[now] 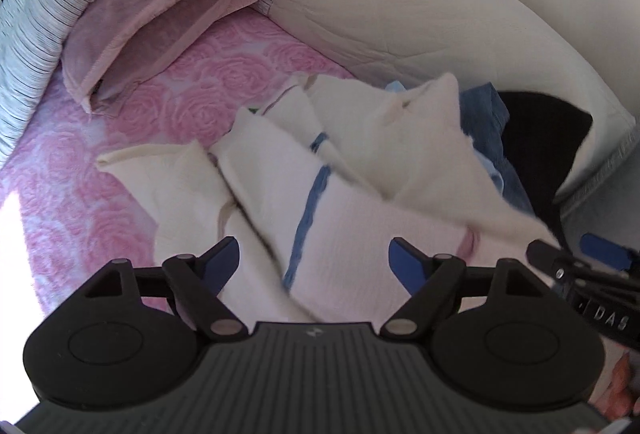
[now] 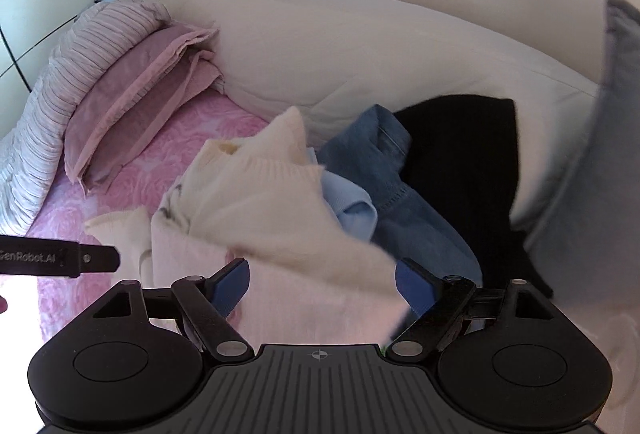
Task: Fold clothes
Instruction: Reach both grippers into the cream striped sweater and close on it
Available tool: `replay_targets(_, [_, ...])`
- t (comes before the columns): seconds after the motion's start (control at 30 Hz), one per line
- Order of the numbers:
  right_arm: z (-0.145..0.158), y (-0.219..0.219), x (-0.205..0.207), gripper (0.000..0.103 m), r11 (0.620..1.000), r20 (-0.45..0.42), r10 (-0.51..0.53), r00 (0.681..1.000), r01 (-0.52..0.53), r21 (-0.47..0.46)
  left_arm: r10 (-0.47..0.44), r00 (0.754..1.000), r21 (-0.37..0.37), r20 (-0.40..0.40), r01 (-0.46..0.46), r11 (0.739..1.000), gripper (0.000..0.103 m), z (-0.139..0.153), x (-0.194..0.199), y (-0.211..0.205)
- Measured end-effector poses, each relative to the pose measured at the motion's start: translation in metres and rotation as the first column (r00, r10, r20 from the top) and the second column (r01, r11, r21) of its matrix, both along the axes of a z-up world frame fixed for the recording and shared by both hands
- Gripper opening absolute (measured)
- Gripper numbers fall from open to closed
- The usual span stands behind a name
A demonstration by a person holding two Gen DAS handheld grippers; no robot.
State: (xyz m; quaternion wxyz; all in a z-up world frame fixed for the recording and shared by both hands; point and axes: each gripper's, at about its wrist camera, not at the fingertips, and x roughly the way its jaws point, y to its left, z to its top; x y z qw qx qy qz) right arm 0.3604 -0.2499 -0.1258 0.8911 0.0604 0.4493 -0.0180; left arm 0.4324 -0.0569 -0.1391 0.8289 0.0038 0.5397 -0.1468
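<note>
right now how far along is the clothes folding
Early, by the look of it. Nothing in the heap looks folded yet. In hand: nothing; the left gripper and right gripper both hover with open jaws over the cream sweater, which lies rumpled on the pink bedspread. Left: that sweater, the white cloth with a blue stripe, the light blue garment, the jeans and the black garment.

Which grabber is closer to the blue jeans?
Right. The right gripper sits just left of the blue jeans; the left gripper is farther left, over the white clothes.
</note>
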Motion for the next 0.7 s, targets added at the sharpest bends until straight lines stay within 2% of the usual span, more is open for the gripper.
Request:
replay_targets(0.37, [-0.03,0.002,0.05,0.083,0.998,-0.049,0.043,0.998,-0.041,0.044,-0.023,1.0,-0.046,-0.012,0.023,0.999,0.078,-0.033,0.062,-0.029])
replay_targets(0.5, [-0.043,0.0,0.059,0.083,0.997,-0.071,0.043,0.997,-0.039,0.063,0.008,0.997,-0.13,-0.072,-0.018,0.991,0.071,-0.051,0.08,-0.031])
replay_targets(0.6, [-0.048,0.0,0.062,0.083,0.996,-0.079,0.048,0.996,-0.042,0.073,-0.005,0.997,-0.182,-0.074,-0.008,0.983,0.069,-0.059,0.085,-0.033])
replay_targets(0.63, [-0.05,0.0,0.063,0.082,0.996,-0.08,0.051,0.995,-0.045,0.079,-0.019,0.997,-0.188,-0.071,0.006,0.982,0.068,-0.062,0.086,-0.034])
replay_targets(0.7, [-0.053,0.0,0.065,0.071,0.994,-0.083,0.06,0.995,-0.052,0.096,-0.047,0.997,-0.201,-0.065,0.034,0.979,0.063,-0.069,0.087,-0.037])
